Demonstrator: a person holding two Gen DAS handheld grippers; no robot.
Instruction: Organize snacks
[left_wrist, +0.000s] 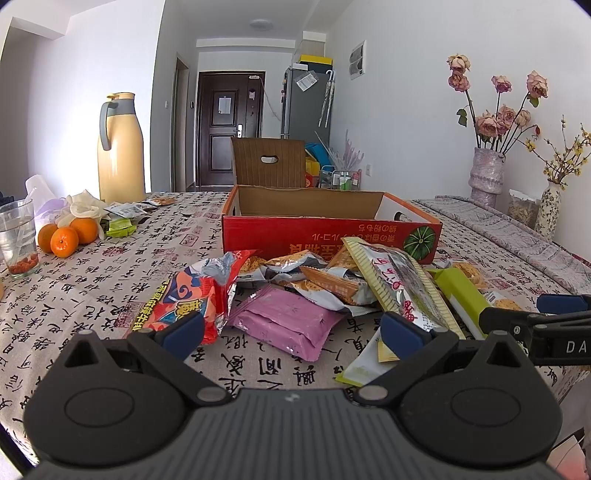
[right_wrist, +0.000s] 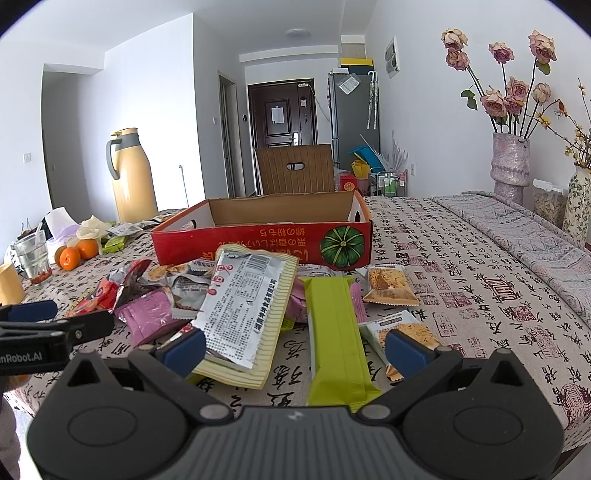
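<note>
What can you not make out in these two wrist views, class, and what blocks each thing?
- Floor of the red cardboard box: both views, hidden by its own front wall, so its contents are unknown.
- Packets low in the snack pile: both views, covered by the silver and yellow striped packet.
- Lower end of the green packet: right wrist view, hidden by the right tongs.
- Clear jar by the vases: left wrist view, too small to identify.
</note>
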